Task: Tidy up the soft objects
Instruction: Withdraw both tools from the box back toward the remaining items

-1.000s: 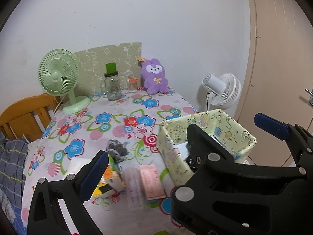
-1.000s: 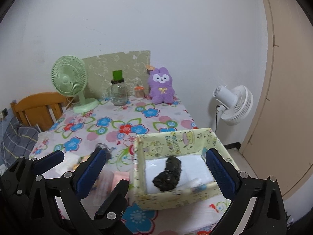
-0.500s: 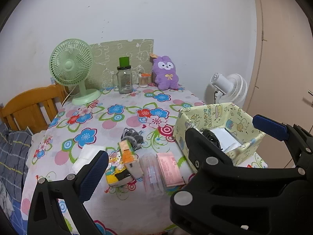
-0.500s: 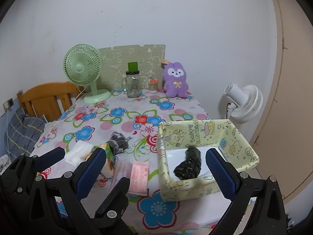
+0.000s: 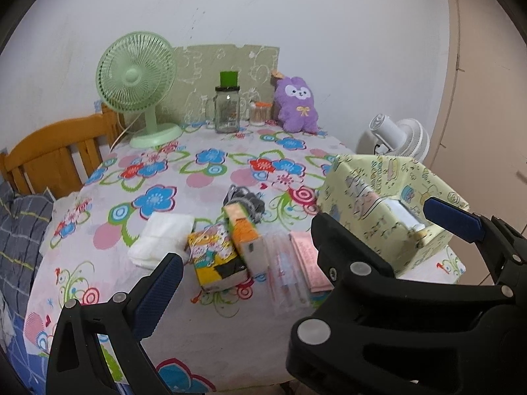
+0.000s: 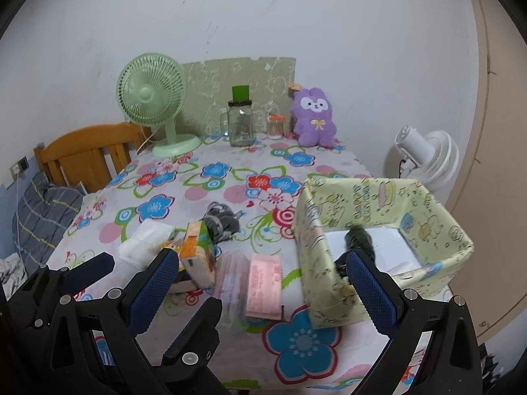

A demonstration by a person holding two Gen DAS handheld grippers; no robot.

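Nearest me, my left gripper [image 5: 298, 253] and right gripper [image 6: 260, 283] both hang above the near edge of the table [image 6: 230, 355], jaws spread wide with nothing between the blue pads.

Just beyond them lie the loose things: a clear plastic sleeve [image 6: 232, 279] and a pink packet [image 6: 265, 284] side by side, flat, light and probably slippery, so I would pinch each by a short edge. The pink packet carries print, but it is too small for me to read.

Left of those, two tissue packs [image 5: 227, 250] lean on each other; I judge them light and squashy, best taken across the narrow middle. The white folded cloth [image 5: 161, 237] beside them is limp and should be gathered at a fold.

Behind the packs sits a grey bundle [image 6: 220, 222], apparently soft cloth, easy to grab anywhere.

To the right stands the yellow cartoon box [image 6: 378, 197], already holding a dark soft bundle [image 6: 359, 240]. Its lettering is blurred beyond reading.

Farthest back, a purple plush [image 6: 314, 117] leans by the wall.
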